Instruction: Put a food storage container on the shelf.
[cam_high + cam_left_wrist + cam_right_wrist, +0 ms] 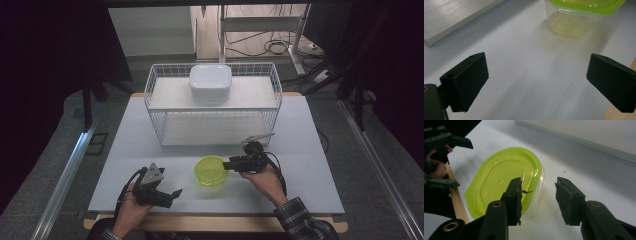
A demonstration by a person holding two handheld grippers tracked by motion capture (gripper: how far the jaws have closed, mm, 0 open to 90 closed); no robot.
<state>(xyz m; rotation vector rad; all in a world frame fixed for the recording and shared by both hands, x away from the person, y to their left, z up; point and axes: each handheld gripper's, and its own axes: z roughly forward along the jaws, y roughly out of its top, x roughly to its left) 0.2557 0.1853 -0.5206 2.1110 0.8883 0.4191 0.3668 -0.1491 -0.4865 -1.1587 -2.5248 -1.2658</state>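
Sitting lidded in lime green, the clear oval container (506, 182) lies between the right gripper (539, 197)'s unclenched jaws.

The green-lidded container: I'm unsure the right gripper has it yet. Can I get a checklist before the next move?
1. Lid seated on green-lidded container: ok.
2. Right gripper jaws straddling the container's edge: ok, one jaw over the lid, one outside.
3. Pads pressing on it: not ok, a gap shows.
4. Left gripper clear of container: ok, open, nothing between jaws.
5. Wire basket has room beside the white box: ok.
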